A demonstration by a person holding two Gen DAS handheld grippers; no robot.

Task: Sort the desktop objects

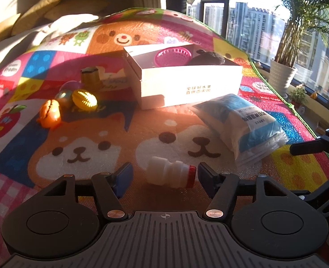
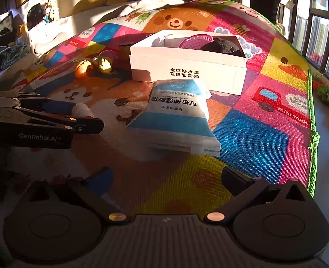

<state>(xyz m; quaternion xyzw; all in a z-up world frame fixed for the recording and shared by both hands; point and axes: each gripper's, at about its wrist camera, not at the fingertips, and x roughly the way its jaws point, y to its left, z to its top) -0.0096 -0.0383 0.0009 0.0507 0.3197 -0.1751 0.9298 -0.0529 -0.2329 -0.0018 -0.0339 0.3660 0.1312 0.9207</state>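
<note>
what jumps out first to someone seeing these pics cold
The loud cartoon play mat with dog faces covers the whole surface. On its far side stands a sunlit white box holding a pink basket and a dark plush toy. Nearest, a small white bottle lies on its side between the left gripper's fingers.

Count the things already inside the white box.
2 visible in the white box: a pink basket toward its left, and a dark plush toy at its right end. The near wall may hide more.
</note>
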